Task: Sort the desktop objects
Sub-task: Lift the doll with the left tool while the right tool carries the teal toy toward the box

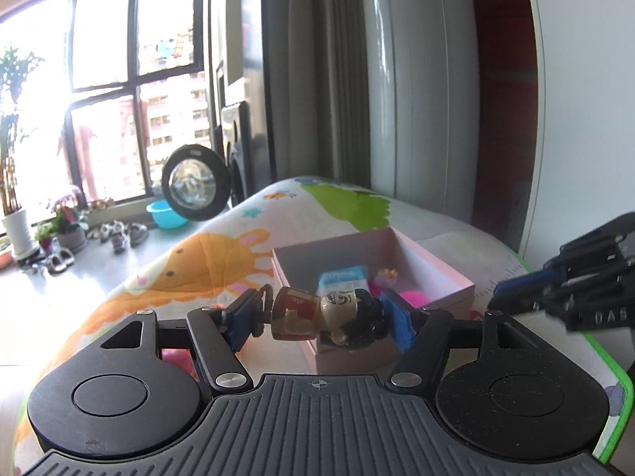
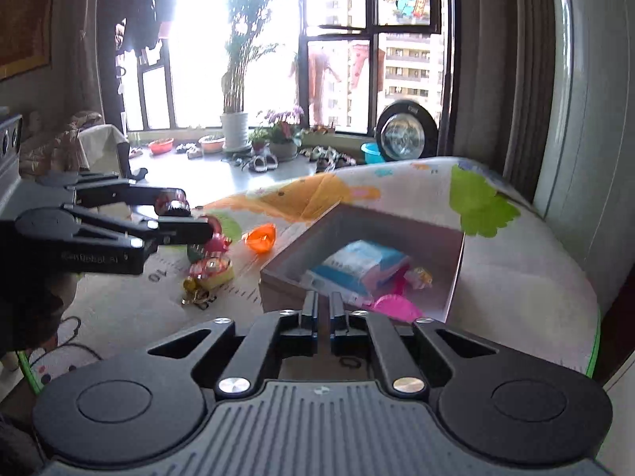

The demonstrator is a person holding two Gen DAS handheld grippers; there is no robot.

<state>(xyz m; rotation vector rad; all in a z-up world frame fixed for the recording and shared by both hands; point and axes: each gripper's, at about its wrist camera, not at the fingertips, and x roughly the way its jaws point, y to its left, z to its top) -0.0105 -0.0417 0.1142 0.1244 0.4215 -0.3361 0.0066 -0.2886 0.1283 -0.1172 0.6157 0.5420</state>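
The left gripper (image 1: 323, 317) is clamped on a small figurine (image 1: 329, 315), lying sideways between the blue pads, held just above the near wall of the pink box (image 1: 456, 277). The right gripper (image 2: 326, 317) has its jaws nearly together w/ a narrow gap and nothing between them, at the box's near edge. Inside the box: a blue-white packet (image 2: 357, 265), a pink round thing (image 2: 397, 307), a small wrapped sweet (image 2: 418, 277). On the cartoon-print mat (image 2: 516, 277), left of the box, lie an orange toy (image 2: 260, 240) and a cluster of small trinkets (image 2: 208, 273).

Black grippers (image 1: 321, 319), blue pads (image 1: 399, 317)
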